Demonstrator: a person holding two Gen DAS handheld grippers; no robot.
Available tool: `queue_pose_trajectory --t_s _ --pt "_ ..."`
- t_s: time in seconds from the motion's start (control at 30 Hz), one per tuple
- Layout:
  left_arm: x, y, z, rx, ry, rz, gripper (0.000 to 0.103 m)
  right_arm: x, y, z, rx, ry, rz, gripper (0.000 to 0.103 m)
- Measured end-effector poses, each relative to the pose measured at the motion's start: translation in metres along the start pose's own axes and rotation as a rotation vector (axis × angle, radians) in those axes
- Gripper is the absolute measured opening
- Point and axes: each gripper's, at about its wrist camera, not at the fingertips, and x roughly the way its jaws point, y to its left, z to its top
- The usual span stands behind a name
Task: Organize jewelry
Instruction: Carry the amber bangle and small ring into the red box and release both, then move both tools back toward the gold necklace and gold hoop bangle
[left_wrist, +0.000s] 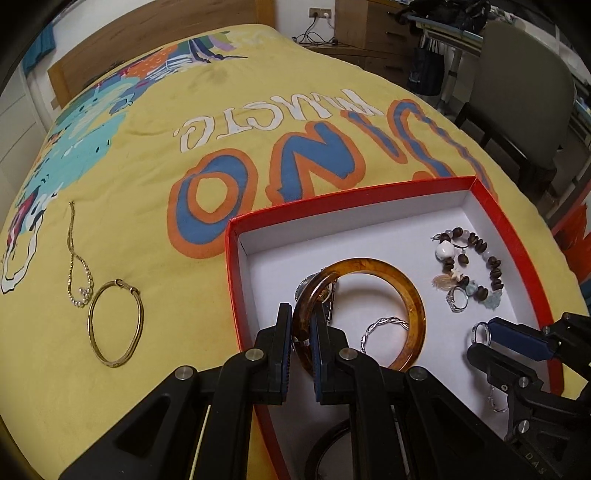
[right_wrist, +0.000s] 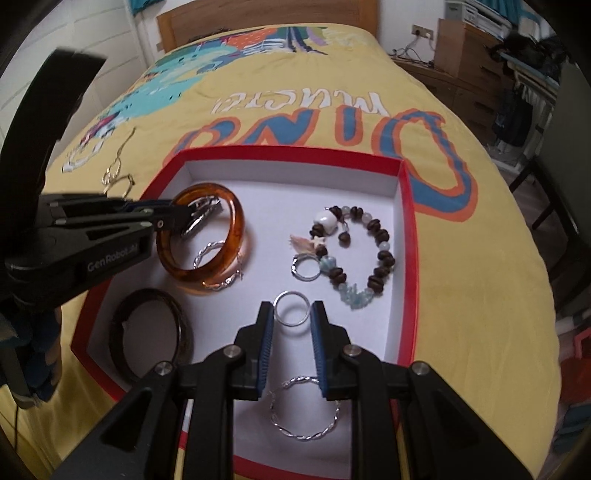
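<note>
A red box (left_wrist: 517, 243) (right_wrist: 406, 229) with a white floor lies on the bed. My left gripper (left_wrist: 301, 317) (right_wrist: 177, 218) is shut on the rim of an amber bangle (left_wrist: 413, 295) (right_wrist: 236, 236), tilted over the box floor. My right gripper (right_wrist: 291, 314) (left_wrist: 480, 334) holds a plain silver ring (right_wrist: 291, 308) (left_wrist: 478, 332) between its pads, low over the box. In the box lie a beaded bracelet (right_wrist: 369, 251) (left_wrist: 480, 258), a silver stone ring (right_wrist: 306, 267), twisted silver hoops (right_wrist: 306, 410) and a dark bangle (right_wrist: 151, 332).
On the yellow bedspread (left_wrist: 184, 110) left of the box lie a gold bangle (left_wrist: 114, 321) and a gold chain with pearls (left_wrist: 75, 258). A chair (left_wrist: 517, 92) and drawers (left_wrist: 388, 33) stand beside the bed at the right.
</note>
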Motion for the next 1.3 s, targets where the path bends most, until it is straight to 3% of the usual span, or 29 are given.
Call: queue_pose_trajectory --t_s 0.17,0.3,0.4,0.47,0.6,0.93,1.3 --pt "-0.001 0.002 0.000 0.004 -0.002 0.017 0.012 0.001 0.007 0.000 -0.068 0.025 -0.040 0.020" --pt "-0.004 0.004 -0.002 -0.001 0.002 -0.008 0.016 -0.004 -0.001 -0.002 -0.032 0.030 -0.042 0.020" --pt "-0.014 0.002 -0.003 -0.002 -0.009 -0.034 0.026 -0.011 -0.003 -0.004 -0.027 0.025 -0.045 0.020" --pt "-0.024 0.000 -0.005 0.007 -0.025 -0.022 0.039 -0.022 -0.002 -0.005 -0.029 0.014 -0.052 0.020" --pt "-0.055 0.004 -0.013 -0.027 -0.066 -0.026 0.046 -0.046 0.001 -0.005 -0.002 -0.026 -0.045 0.020" --pt "-0.151 0.030 -0.062 -0.077 -0.204 0.108 0.065 -0.121 0.041 -0.015 0.044 -0.145 0.019 0.027" --pt "-0.233 0.067 -0.118 -0.133 -0.298 0.192 0.068 -0.165 0.114 -0.032 0.029 -0.193 0.100 0.027"
